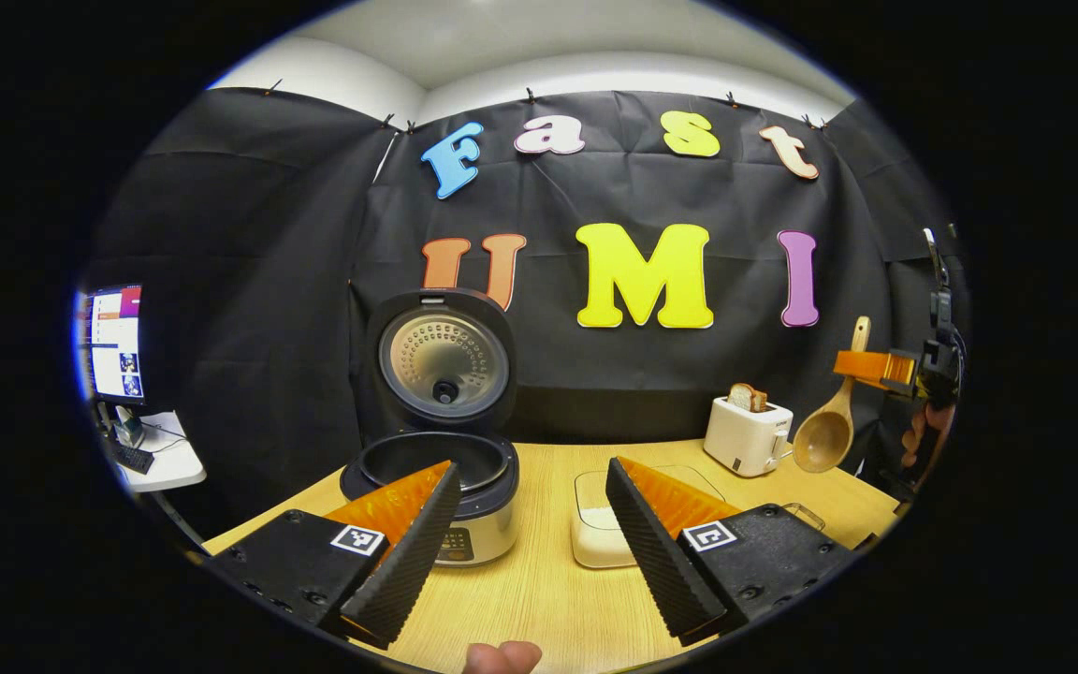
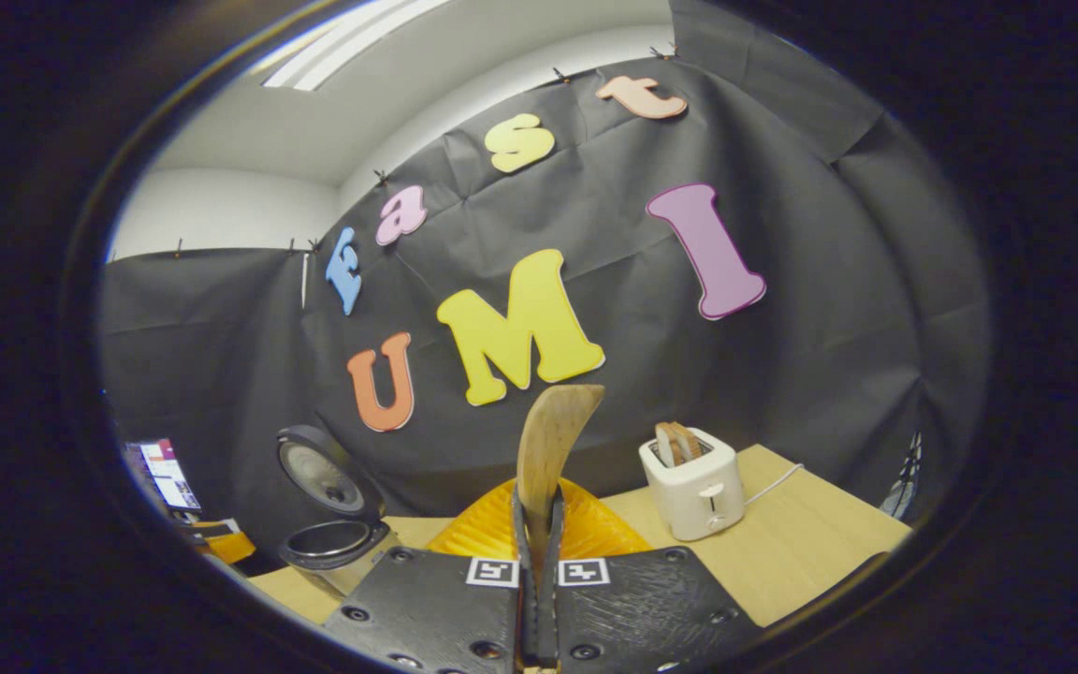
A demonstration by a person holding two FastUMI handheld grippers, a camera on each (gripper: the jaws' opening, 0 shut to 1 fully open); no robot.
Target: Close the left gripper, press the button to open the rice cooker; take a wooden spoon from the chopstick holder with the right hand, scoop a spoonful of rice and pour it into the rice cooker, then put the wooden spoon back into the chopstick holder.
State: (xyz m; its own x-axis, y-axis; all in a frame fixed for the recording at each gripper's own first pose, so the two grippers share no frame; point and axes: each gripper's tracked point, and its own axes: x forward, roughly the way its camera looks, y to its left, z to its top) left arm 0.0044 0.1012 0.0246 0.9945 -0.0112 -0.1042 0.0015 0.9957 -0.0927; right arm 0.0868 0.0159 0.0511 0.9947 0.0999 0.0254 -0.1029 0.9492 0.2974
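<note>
With the rice cooker open on the surface, the right hand-held gripper clamps the raised wooden spoon, the left hand-held gripper gapes, and scooping from the rice container likely follows

Rice cooker lid up; left tool open.

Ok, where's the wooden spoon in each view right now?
Left gripper view: wooden spoon at far right, bowl down, held above the table by the right gripper.
Right gripper view: bottom centre, clamped between the fingers, pointing up.
Shared landmark: white toaster.
</note>
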